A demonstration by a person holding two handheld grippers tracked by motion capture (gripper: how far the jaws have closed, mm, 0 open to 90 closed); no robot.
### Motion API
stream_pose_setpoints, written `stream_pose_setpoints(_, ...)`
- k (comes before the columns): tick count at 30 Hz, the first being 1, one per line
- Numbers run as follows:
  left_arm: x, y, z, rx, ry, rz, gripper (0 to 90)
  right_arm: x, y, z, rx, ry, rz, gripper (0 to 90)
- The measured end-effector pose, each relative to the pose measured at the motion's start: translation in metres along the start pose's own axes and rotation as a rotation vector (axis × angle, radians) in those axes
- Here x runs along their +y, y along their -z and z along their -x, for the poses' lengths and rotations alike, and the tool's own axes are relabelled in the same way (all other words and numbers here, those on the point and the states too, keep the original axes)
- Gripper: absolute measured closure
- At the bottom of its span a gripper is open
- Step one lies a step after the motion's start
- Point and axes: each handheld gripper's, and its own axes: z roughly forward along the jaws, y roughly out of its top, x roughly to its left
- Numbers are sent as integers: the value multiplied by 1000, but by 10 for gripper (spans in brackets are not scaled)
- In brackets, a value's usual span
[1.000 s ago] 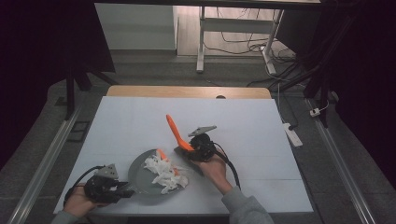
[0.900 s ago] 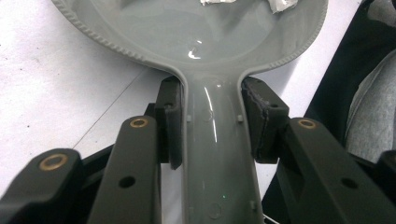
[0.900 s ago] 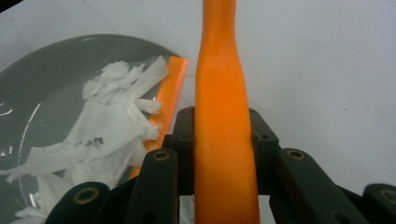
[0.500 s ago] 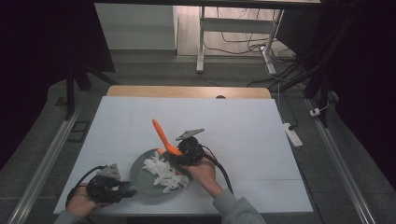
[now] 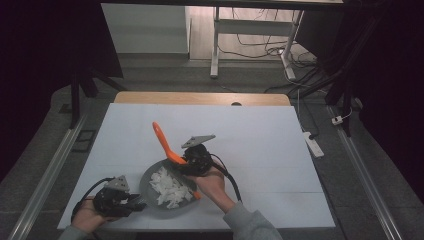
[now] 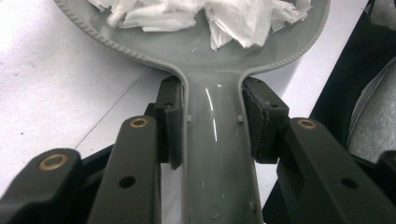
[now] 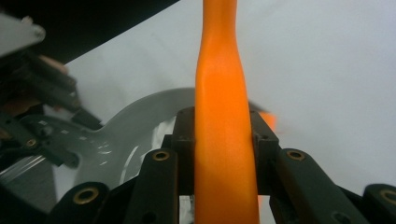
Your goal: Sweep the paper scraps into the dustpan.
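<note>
A grey round pan lies near the table's front edge with white paper scraps heaped in it. My left gripper is shut on the pan's flat handle; both pads press its sides. The scraps lie just beyond, inside the rim. My right gripper hangs over the pan's far right edge, shut on an orange tool handle that slants up and to the left. That handle runs straight up between the right jaws, with the pan below.
A white sheet covers the table, with a wooden strip along the far edge. A white power strip lies off the right side. A small orange piece shows at the pan's right rim. A grey sleeve enters at the bottom.
My right gripper has carried the orange tool leftward, from beside the pan to over its far right edge. The left gripper and the pan have stayed put.
</note>
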Motion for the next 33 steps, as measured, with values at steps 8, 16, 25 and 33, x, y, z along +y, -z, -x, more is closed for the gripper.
stream_pose_setpoints(8, 1, -1, 0, 2, 0, -4, 621, -1, 21, 27, -110, -9, 20, 704)
stream_pose_setpoints(16, 1, -2, 1, 3, 1, -4, 620, -14, 2, 44, -154, -34, -26, 704)
stream_pose_setpoints(25, 1, -2, 1, 5, 0, -8, 620, -17, -25, 17, -52, -26, -60, 705)
stream_pose_setpoints(33, 1, -4, 0, 2, 4, -5, 620, -5, -23, -7, 36, 1, -23, 704)
